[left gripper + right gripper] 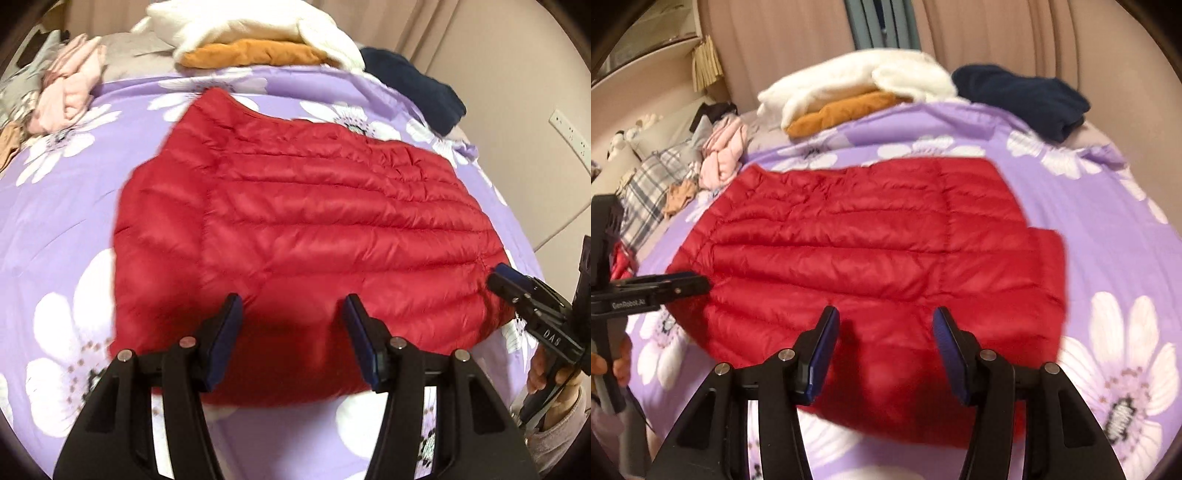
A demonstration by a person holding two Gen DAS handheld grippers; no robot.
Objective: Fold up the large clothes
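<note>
A red quilted puffer jacket (303, 236) lies flat on the purple floral bedspread (55, 229), partly folded; it also shows in the right wrist view (871, 251). My left gripper (291, 332) is open above the jacket's near edge, holding nothing. My right gripper (882, 343) is open above the jacket's near edge too, empty. The right gripper shows at the jacket's right edge in the left wrist view (498, 284). The left gripper shows at the jacket's left edge in the right wrist view (701, 284).
At the back of the bed lie a white garment (255, 26) over an orange one (251, 55), a navy garment (417, 85), and a pink bundle (70, 88) at the left. Beige curtains (997, 33) hang behind. Plaid pillows (653, 184) sit far left.
</note>
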